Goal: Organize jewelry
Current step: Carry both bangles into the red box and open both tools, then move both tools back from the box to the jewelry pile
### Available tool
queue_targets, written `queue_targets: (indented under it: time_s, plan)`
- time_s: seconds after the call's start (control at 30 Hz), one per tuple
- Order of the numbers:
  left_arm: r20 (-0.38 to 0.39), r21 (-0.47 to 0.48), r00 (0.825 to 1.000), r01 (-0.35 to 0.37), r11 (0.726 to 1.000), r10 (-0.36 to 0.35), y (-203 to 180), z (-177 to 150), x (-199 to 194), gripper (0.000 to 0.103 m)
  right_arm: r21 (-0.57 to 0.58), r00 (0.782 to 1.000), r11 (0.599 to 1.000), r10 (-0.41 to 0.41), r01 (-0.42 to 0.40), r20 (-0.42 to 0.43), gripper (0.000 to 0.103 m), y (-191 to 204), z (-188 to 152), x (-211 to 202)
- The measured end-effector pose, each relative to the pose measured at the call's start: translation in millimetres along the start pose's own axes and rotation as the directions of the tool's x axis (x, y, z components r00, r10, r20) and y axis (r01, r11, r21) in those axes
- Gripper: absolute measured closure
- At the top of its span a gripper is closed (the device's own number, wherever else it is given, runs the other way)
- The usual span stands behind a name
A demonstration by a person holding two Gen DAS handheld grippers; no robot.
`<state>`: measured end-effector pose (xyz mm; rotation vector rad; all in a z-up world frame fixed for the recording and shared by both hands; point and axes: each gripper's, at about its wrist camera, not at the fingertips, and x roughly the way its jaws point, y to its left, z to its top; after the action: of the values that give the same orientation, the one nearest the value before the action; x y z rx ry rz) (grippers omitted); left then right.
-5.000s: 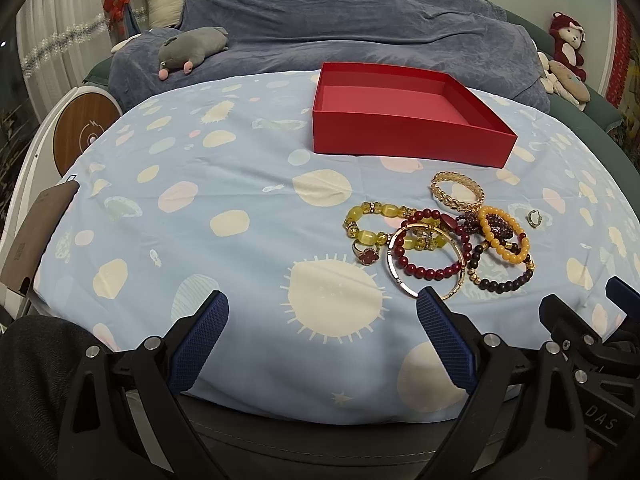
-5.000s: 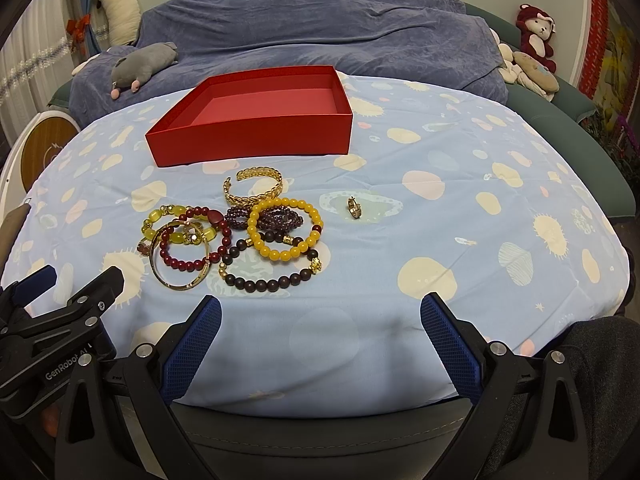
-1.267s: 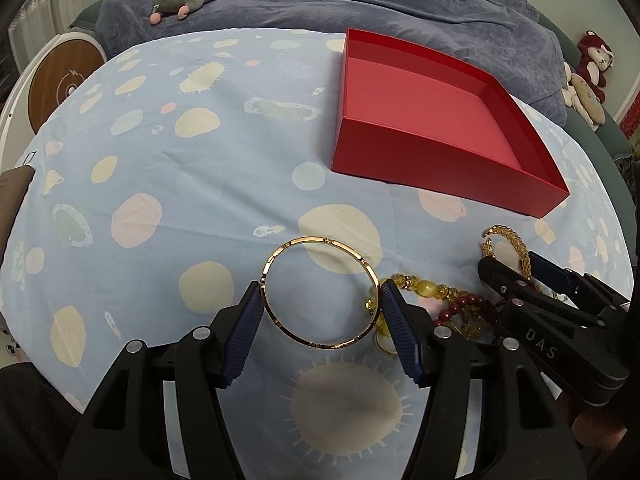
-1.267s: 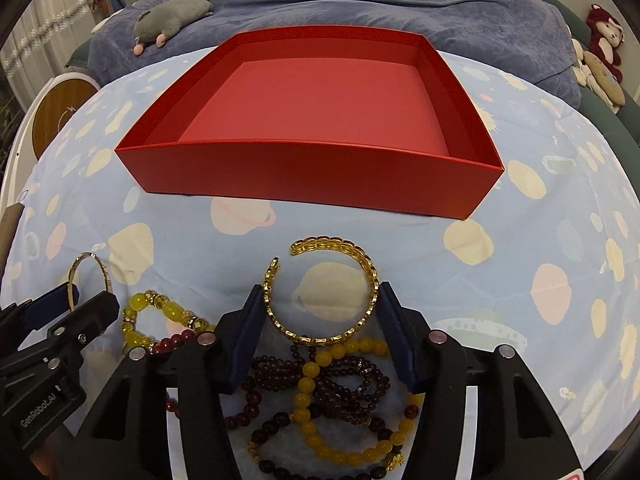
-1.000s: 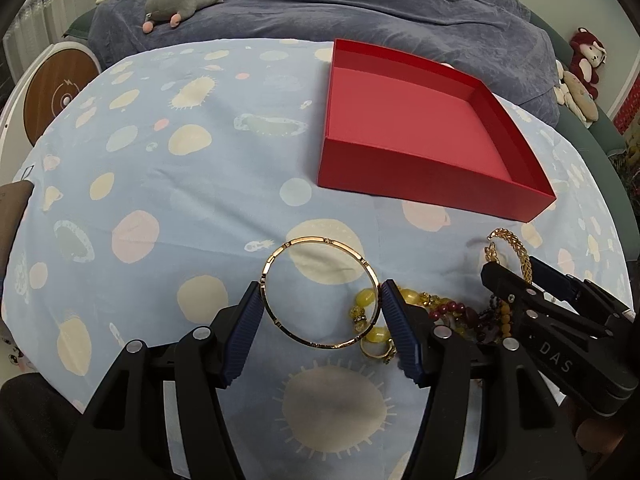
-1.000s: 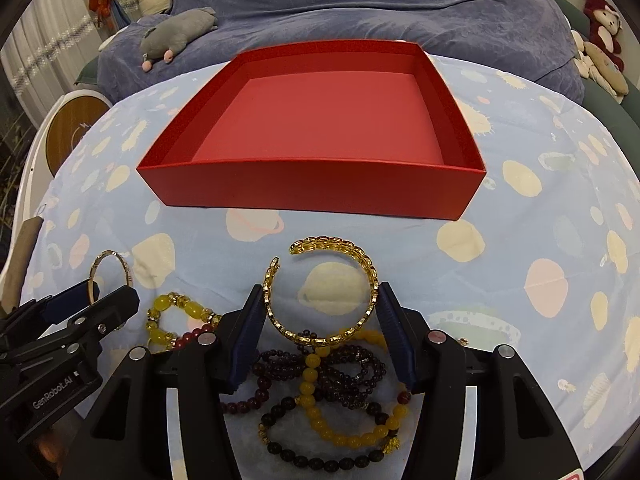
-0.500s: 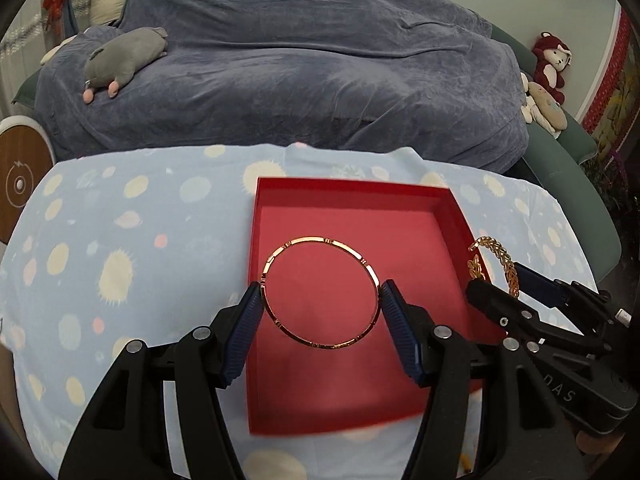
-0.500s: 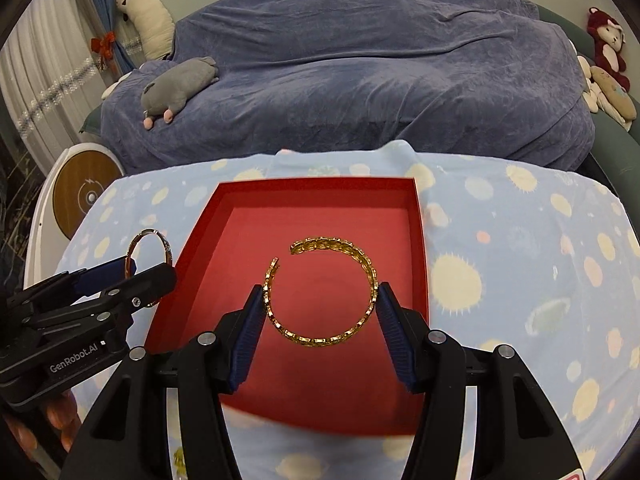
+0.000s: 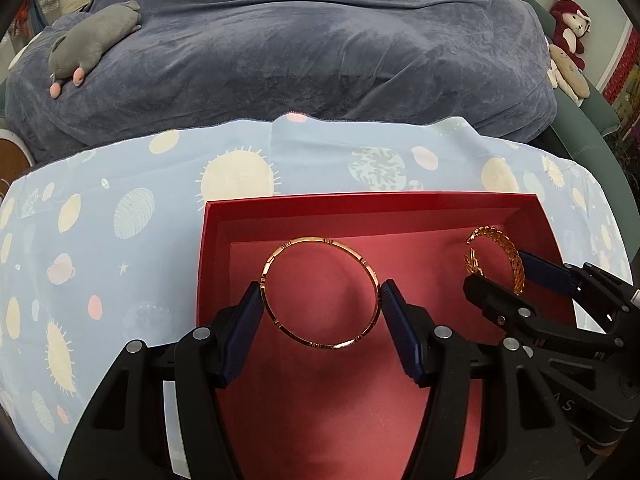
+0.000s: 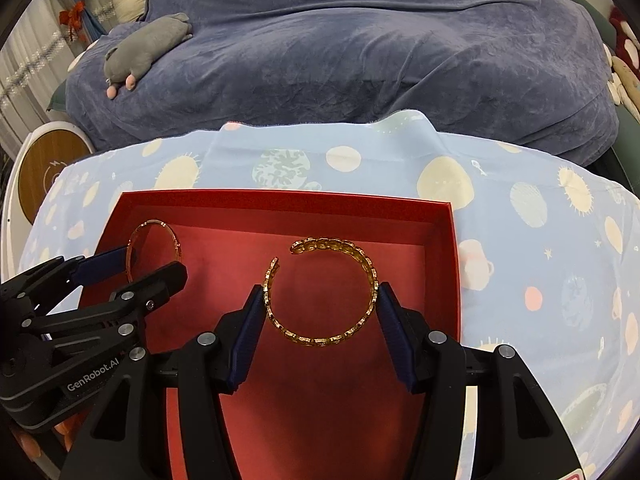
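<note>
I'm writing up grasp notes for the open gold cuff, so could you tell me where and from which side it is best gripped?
Grip the gold cuff across its width, on the two opposite side arcs, coming in from the closed end, as the right gripper does now over the red box. The opening sits at the far upper left, so the fingers press solid chain-textured band rather than the loose ends.

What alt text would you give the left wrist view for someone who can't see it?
The left gripper holds a thin gold bangle over an open red box; beside it the right gripper holds a braided gold cuff, above a planet-print blue cloth.
</note>
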<state>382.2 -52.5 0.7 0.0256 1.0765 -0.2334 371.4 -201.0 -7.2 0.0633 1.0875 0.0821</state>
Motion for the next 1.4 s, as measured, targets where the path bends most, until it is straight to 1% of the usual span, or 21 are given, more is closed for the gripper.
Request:
queue_targets:
  time_s: [0.07, 0.13, 0.17, 0.23, 0.27, 0.3, 0.33, 0.43, 0.53, 0.63, 0.73, 0.97, 1.07, 1.17, 1.33, 1.4]
  plan:
    - [0.019, 0.006, 1.0, -0.012, 1.0, 0.012, -1.2, -0.2, 0.3, 0.045, -0.01, 1.0, 1.0, -0.02, 0.02, 0.008, 0.048, 1.5, 0.8, -0.2]
    - [0.03, 0.003, 0.999, -0.018, 1.0, 0.018, -1.3, 0.4, -1.6, 0.042, -0.005, 0.999, 0.999, -0.034, 0.034, 0.021, 0.046, 0.0, 1.6, -3.5]
    - [0.031, -0.001, 0.999, -0.022, 1.0, 0.022, -1.4, 0.7, -3.3, 0.038, 0.0, 0.999, 0.999, -0.04, 0.04, 0.028, 0.046, -1.4, 1.4, -6.6]
    - [0.033, -0.021, 0.999, -0.005, 1.0, 0.006, 0.5, 0.8, -8.4, 0.036, 0.015, 0.998, 0.999, -0.038, 0.037, 0.042, 0.042, -4.9, 1.1, -14.1]
    - [0.039, -0.026, 0.999, 0.001, 1.0, 0.001, 0.8, 1.2, -11.9, 0.033, 0.02, 0.998, 0.999, -0.036, 0.035, 0.047, 0.041, -5.7, 0.4, -19.2]
    - [0.047, -0.028, 0.999, -0.004, 1.0, 0.006, 0.6, 0.3, -17.5, 0.029, 0.022, 0.998, 0.999, -0.037, 0.036, 0.055, 0.04, -5.9, -0.9, -25.7]
    - [0.059, -0.032, 0.998, -0.014, 0.999, 0.016, 0.1, -0.6, -23.8, 0.027, 0.023, 0.997, 0.999, -0.036, 0.035, 0.064, 0.04, -5.7, -2.6, -33.5]
    - [0.1, -0.013, 0.995, -0.016, 1.0, 0.017, -3.1, -8.7, -51.1, 0.027, 0.033, 0.996, 0.999, -0.022, 0.02, 0.084, 0.038, -4.0, -12.0, -58.4]
    - [0.125, 0.01, 0.992, -0.008, 1.0, 0.006, -6.6, -22.9, -81.4, 0.027, 0.045, 0.994, 0.999, -0.011, 0.006, 0.109, 0.037, -1.5, -31.6, -87.0]
    - [0.141, 0.014, 0.99, -0.009, 1.0, 0.007, -7.8, -45.2, -108.4, 0.027, 0.041, 0.992, 0.999, -0.024, 0.019, 0.127, 0.037, 2.3, -61.3, -112.6]
    - [0.148, 0.019, 0.989, -0.024, 1.0, 0.02, -7.3, -76.4, -130.1, 0.027, 0.047, 0.992, 0.999, -0.028, 0.022, 0.126, 0.037, 4.6, -93.9, -133.1]
    - [0.11, -0.014, 0.994, -0.012, 1.0, 0.014, -2.6, -155.6, -160.8, 0.027, 0.051, 0.995, 0.997, -0.057, 0.053, 0.079, 0.037, 6.5, -178.6, -157.6]
    - [0.1, -0.011, 0.995, -0.017, 1.0, 0.018, -6.9, -183.8, -166.3, 0.027, 0.052, 0.995, 0.996, -0.075, 0.072, 0.059, 0.037, 9.8, -212.1, -160.7]
    - [0.088, 0.006, 0.996, -0.015, 1.0, 0.014, -16.0, -207.4, -166.4, 0.027, 0.073, 0.997, 0.995, -0.073, 0.07, 0.029, 0.037, 9.9, -240.1, -159.4]
    - [0.055, 0.032, 0.998, -0.008, 0.999, 0.007, -31.2, -238.9, -156.5, 0.03, 0.101, 0.997, 0.992, -0.07, 0.069, 0.011, 0.037, 10.7, -266.8, -160.4]
    - [0.041, 0.038, 0.999, -0.004, 0.999, 0.003, -36.5, -246.7, -151.3, 0.035, 0.107, 0.997, 0.992, -0.072, 0.071, 0.006, 0.037, 10.3, -273.4, -161.1]
